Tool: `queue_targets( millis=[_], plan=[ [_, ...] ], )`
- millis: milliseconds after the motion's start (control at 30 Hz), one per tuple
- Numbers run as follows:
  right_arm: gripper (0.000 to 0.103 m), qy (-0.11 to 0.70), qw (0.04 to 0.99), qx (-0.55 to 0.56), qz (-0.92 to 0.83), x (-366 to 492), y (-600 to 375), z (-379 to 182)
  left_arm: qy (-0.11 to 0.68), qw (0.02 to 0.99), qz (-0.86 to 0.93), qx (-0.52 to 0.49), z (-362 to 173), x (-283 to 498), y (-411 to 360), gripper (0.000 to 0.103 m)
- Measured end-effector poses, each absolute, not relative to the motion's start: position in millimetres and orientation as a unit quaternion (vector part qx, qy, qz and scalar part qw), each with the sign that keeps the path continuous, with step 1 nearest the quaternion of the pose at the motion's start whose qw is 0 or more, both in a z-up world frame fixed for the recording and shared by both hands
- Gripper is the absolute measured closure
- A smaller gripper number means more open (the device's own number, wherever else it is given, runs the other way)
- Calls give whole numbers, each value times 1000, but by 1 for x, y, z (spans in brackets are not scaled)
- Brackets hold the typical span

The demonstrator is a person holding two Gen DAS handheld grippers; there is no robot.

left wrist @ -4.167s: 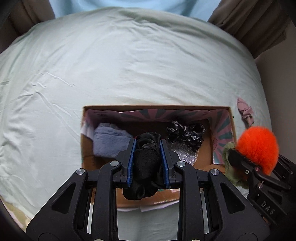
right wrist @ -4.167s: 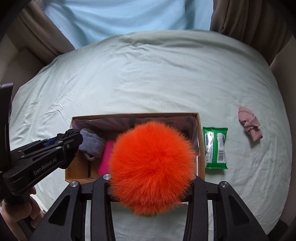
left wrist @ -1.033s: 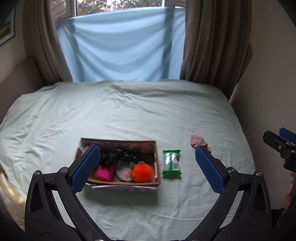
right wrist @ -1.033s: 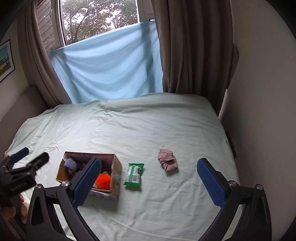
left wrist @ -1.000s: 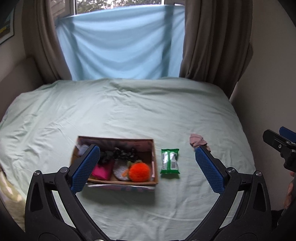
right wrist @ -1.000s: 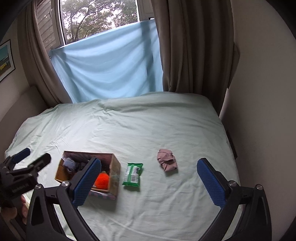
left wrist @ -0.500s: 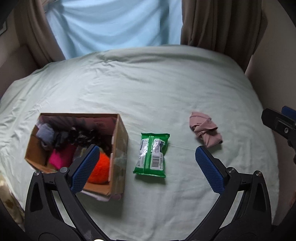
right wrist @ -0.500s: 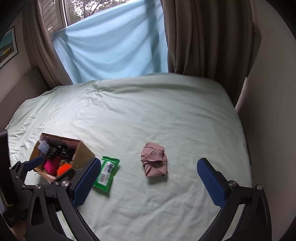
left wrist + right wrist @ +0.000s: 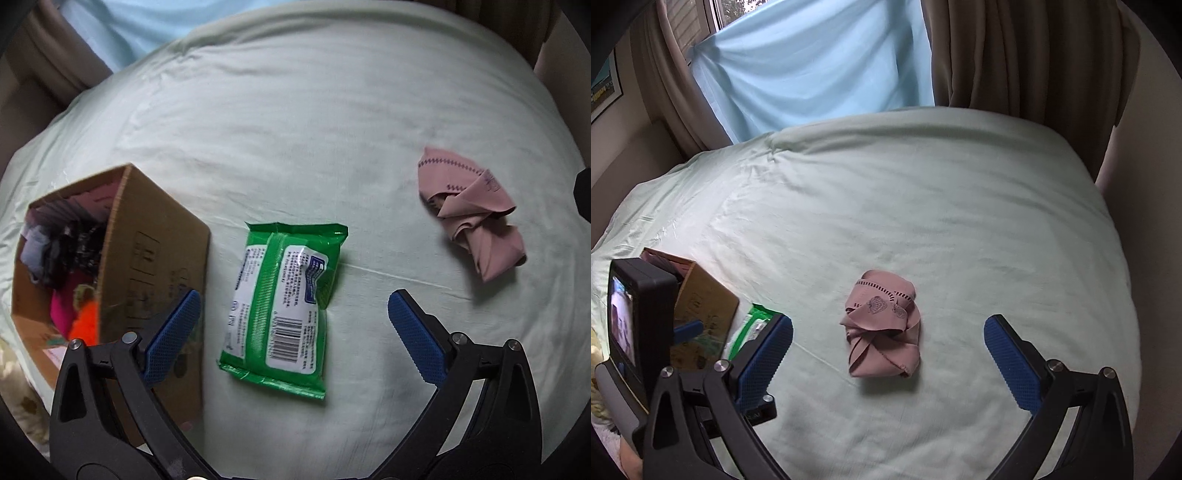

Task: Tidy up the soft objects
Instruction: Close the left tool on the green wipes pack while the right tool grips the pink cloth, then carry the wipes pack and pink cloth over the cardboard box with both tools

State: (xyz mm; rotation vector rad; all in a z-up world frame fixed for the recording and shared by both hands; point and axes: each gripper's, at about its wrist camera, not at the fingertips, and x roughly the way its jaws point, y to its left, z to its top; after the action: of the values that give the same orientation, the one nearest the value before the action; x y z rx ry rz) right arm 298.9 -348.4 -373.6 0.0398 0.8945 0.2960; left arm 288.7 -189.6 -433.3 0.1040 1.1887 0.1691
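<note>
L gripper [image 9: 293,302] jaws wide over wipes pack [image 9: 280,310] | R gripper [image 9: 888,328] wide over pink cloth [image 9: 882,328]

A pale green bedsheet [image 9: 923,192] fills the middle. At twelve o'clock hangs a light blue cloth [image 9: 812,62], brown curtains [image 9: 1015,55] at one, and at nine, perhaps a framed picture [image 9: 604,92], cropped.
</note>
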Motion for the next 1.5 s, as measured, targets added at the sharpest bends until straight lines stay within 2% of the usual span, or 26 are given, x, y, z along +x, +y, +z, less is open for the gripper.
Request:
queue_targets(
  millis=[233, 300, 533, 600, 633, 700, 733, 800, 867, 900, 1100, 1300, 1500],
  plan=[
    [0, 446, 882, 18, 153, 320, -342, -403, 577, 810, 92, 41, -456, 305, -187, 3],
    [0, 448, 879, 17, 159, 325, -338, -412, 586, 804, 95, 38, -464, 309, -184, 8],
    [0, 452, 874, 8, 176, 342, -324, -445, 582, 810, 76, 9, -471, 310, -174, 12],
    [1, 453, 873, 3, 181, 346, -320, -453, 585, 809, 63, -7, -471, 304, -168, 19],
    [4, 453, 872, 0, 183, 347, -318, -455, 587, 808, 57, -16, -471, 303, -165, 22],
    [18, 460, 868, -7, 185, 350, -314, -462, 588, 807, 50, -32, -468, 302, -159, 41],
    [30, 464, 867, -10, 184, 351, -314, -465, 588, 807, 44, -43, -467, 301, -156, 42],
    [40, 479, 862, -25, 165, 353, -310, -473, 586, 807, 35, -67, -466, 299, -148, 53],
    [46, 474, 865, -38, 159, 350, -306, -473, 584, 808, 31, -73, -465, 298, -144, 56],
    [53, 475, 865, -40, 158, 349, -305, -473, 584, 808, 29, -72, -464, 298, -143, 59],
    [73, 473, 867, -42, 153, 347, -301, -472, 575, 815, 21, -64, -458, 293, -144, 67],
    [76, 466, 872, -19, 148, 335, -309, -457, 567, 821, 12, -64, -445, 284, -147, 69],
    [76, 454, 881, -4, 136, 318, -318, -426, 543, 838, -2, -62, -403, 273, -151, 69]
  ],
)
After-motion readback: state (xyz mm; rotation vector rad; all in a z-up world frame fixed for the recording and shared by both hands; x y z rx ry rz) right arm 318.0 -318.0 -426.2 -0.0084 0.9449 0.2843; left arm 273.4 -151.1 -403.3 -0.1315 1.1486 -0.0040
